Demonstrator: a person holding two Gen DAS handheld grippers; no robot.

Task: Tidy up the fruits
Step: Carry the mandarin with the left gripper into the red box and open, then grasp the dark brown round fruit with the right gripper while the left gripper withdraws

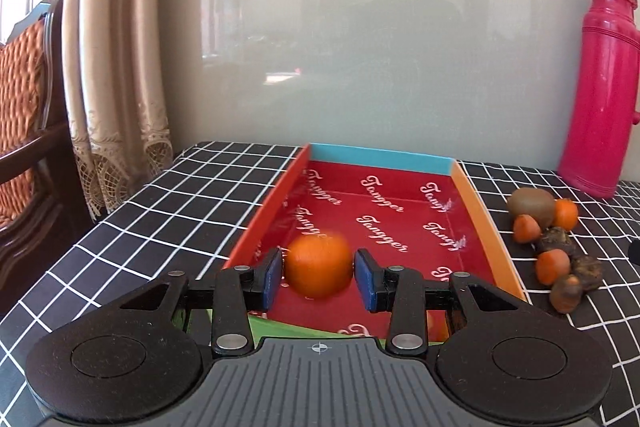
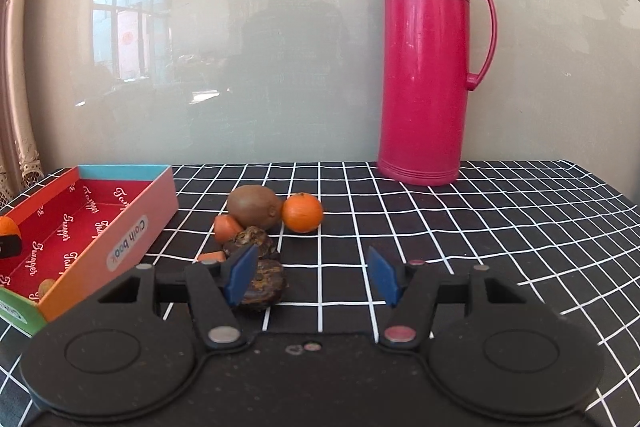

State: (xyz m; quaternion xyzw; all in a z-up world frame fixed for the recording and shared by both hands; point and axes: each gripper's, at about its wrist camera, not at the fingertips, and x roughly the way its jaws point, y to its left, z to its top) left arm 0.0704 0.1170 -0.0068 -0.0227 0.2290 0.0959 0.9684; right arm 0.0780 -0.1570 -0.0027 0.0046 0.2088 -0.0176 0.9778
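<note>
My left gripper (image 1: 319, 265) is shut on a round orange (image 1: 319, 261), its blue pads pressed on both sides, over the near end of the red-lined box (image 1: 380, 157). To the right of the box lies a pile: a kiwi (image 1: 530, 205), a mandarin (image 1: 566, 214), small orange fruits and dark brown ones. In the right wrist view my right gripper (image 2: 312, 273) stands open just before that pile, with nothing between its pads. Its left pad covers part of a dark brown fruit (image 2: 264, 283). Behind it lie the kiwi (image 2: 252, 207) and the mandarin (image 2: 302, 213). The box (image 2: 132, 239) is at the left.
A tall pink thermos jug (image 2: 428, 67) stands at the back against a glossy wall panel. The black checked tablecloth (image 2: 480, 227) stretches to the right. A curtain (image 1: 116, 67) and a wooden chair (image 1: 28, 107) stand past the table's left edge.
</note>
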